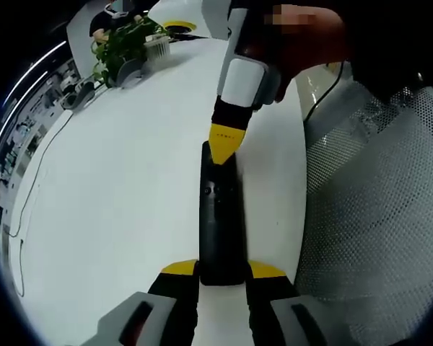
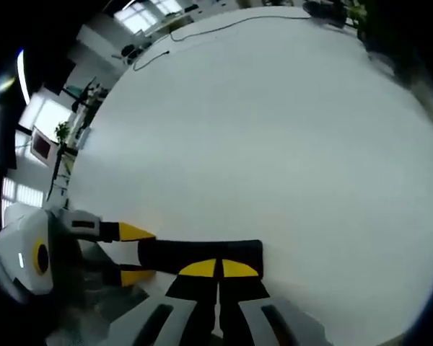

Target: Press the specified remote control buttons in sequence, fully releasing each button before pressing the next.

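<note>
A black remote control (image 1: 220, 216) lies lengthwise on the white table (image 1: 123, 187). My left gripper (image 1: 223, 269) is shut on its near end, one yellow tip on each side. My right gripper (image 1: 224, 144) comes down from above, held by a hand, its yellow tips together and touching the remote's far end. In the right gripper view the remote (image 2: 166, 254) lies crosswise, and my right gripper (image 2: 218, 268) rests shut on top of it. The left gripper (image 2: 133, 254) clamps the remote's left end there.
A potted plant (image 1: 126, 43) and small items stand at the table's far corner. A thin cable (image 1: 29, 194) runs along the left edge, and another cable (image 2: 202, 29) crosses the far side. A white mesh chair back (image 1: 375, 216) stands close on the right.
</note>
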